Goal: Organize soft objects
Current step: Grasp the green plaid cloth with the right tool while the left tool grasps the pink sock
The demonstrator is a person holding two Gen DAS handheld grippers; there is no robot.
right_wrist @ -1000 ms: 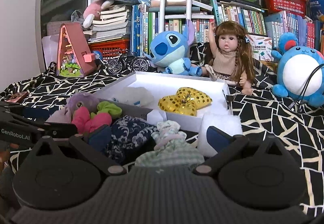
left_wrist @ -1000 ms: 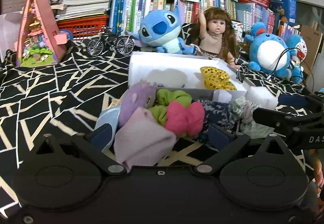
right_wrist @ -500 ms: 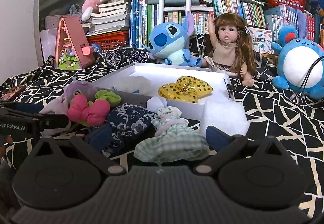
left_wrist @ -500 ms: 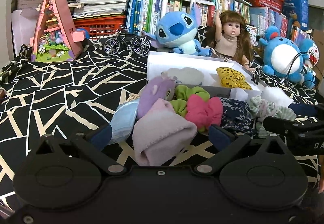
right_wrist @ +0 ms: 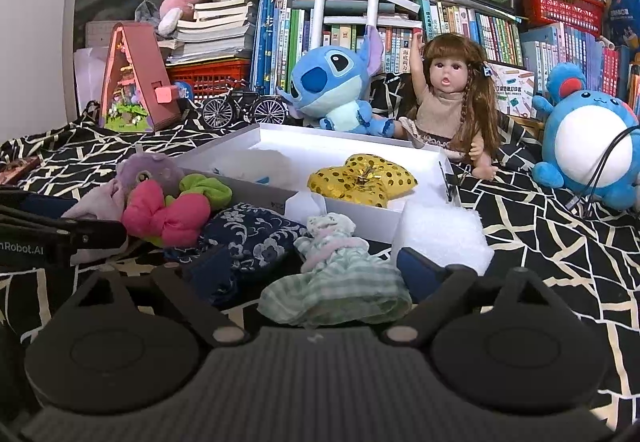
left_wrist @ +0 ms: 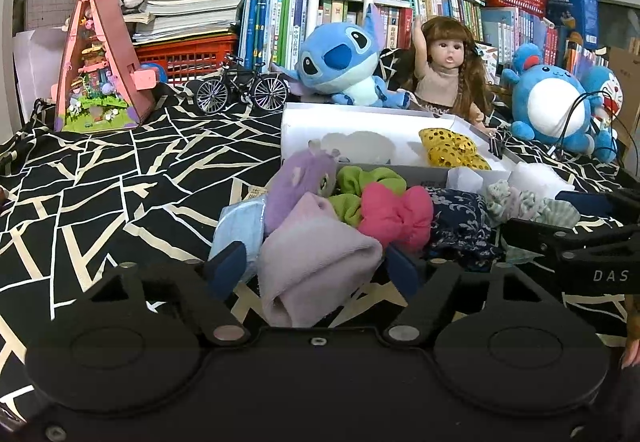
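- Both grippers have just been narrowing their jaws compared with the earlier frames, each around its own soft item; the left gripper [left_wrist: 316,266] has drawn in much more than the right gripper [right_wrist: 320,274], while neither hand has shifted noticeably
- Black patterned cloth [left_wrist: 120,182] covers the surface, and on it the white box [right_wrist: 280,138] sits just behind the pile, already holding a gold sequined bow [right_wrist: 362,180] and a pale item I cannot identify; that suggests the box is where the soft things go
- Pale lilac sock [left_wrist: 316,266] lies between the left jaws; the dark blue pads sit right at its 2 sides, though whether they already squeeze it I cannot tell
- Green checked doll dress [right_wrist: 336,282] lies between the right jaws, which are spread wide; the pads stand just clear of its hem, so nothing is pinched yet
- Pink bow [left_wrist: 394,212], green scrunchie [left_wrist: 360,182], purple plush [left_wrist: 298,182], navy floral pouch [right_wrist: 256,238] and white foam block [right_wrist: 440,234] wait in front of the box, untouched
- My reading: 2 grasps are starting at once, so 2 items should soon be ready to lift toward the box; most of the pile is left to sort
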